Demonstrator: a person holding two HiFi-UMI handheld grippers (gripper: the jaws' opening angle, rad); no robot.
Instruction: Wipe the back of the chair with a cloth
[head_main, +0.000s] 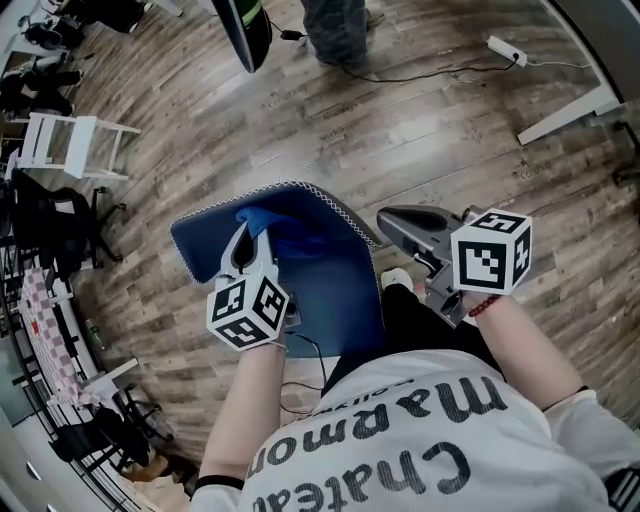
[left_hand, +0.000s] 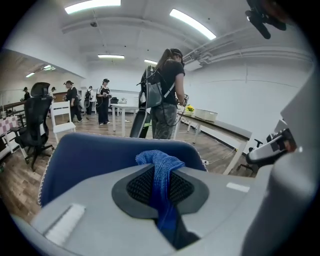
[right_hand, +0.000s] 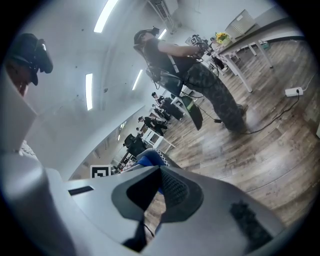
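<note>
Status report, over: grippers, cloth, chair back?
Left gripper shut on blue woven cloth. Right gripper shut, empty, off to the side. Cloth at top of blue fabric chair back. Person standing beyond, not blocking.

Wears a white short-sleeved T-shirt (head_main: 420, 450) printed with large black letters, partly readable as "Chatea" and "Marmon". Beyond the shirt's hem, black trousers (head_main: 430, 325) and a pale shoe tip (head_main: 397, 279). Up-left of the shirt, a pale grey moulded-plastic left gripper (head_main: 252, 232) with dark ribbed pads (left_hand: 142, 186), topped by a white left cube (head_main: 248, 310) bearing black square markers. Up-right of the shirt, a matching grey right gripper (head_main: 385, 215) and white right cube (head_main: 490, 252), with a red wristband (head_main: 482, 305) just behind.
</note>
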